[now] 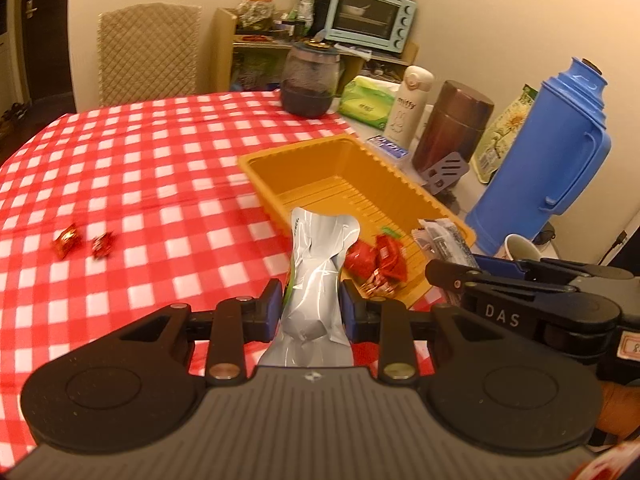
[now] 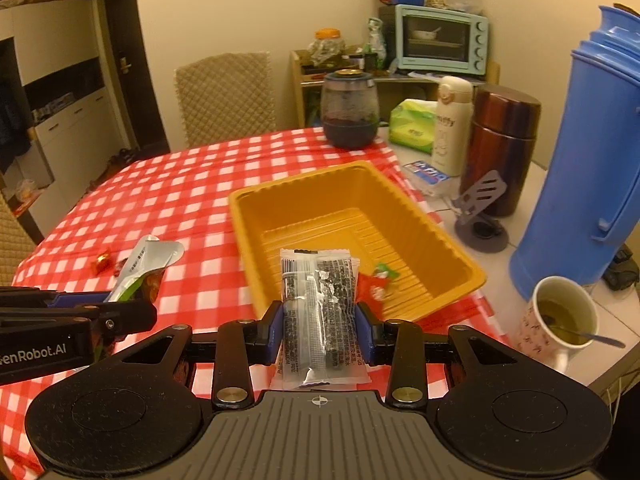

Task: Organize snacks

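Silver pouch (image 1: 314, 280) clamped in left gripper (image 1: 310, 304), clear packet (image 2: 320, 312) clamped in right gripper (image 2: 320, 320), mug (image 2: 560, 320) interior visible only right of the right jaws, orange tray (image 2: 280, 200) ahead

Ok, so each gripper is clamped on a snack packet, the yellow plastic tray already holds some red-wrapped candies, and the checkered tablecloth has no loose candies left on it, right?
Not quite. Two red-wrapped candies are loose on the red-and-white checkered tablecloth, as the left wrist view shows. The rest holds: the left gripper clamps a silver foil pouch, the right gripper a clear printed packet, and the yellow plastic tray holds red candies.

Checked table (image 2: 192, 200) w/ tray (image 2: 460, 248), candies (image 1: 82, 240)
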The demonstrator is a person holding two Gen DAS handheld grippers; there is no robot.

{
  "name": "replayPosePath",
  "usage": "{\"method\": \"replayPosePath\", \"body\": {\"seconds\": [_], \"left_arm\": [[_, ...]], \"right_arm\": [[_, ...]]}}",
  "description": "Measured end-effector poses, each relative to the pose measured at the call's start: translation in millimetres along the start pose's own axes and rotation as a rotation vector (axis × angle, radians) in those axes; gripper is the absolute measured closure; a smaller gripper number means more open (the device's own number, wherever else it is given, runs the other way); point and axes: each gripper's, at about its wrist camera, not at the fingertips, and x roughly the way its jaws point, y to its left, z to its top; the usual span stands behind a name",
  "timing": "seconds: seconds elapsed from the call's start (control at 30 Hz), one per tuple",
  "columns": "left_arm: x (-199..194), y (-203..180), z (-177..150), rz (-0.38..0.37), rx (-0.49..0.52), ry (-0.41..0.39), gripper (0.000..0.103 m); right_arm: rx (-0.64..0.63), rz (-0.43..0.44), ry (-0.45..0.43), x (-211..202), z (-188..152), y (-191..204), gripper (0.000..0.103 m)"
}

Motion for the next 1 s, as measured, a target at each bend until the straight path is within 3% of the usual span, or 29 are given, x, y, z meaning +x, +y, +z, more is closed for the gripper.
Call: {"method": "replayPosePath", "body": {"seconds": [1.0], "left_arm": [[93,-38,51,-0.074,0.013,0.002,0.075]], "right_arm": [[0.056,-0.055,-0.007,47,30,-64,0.065]]}}
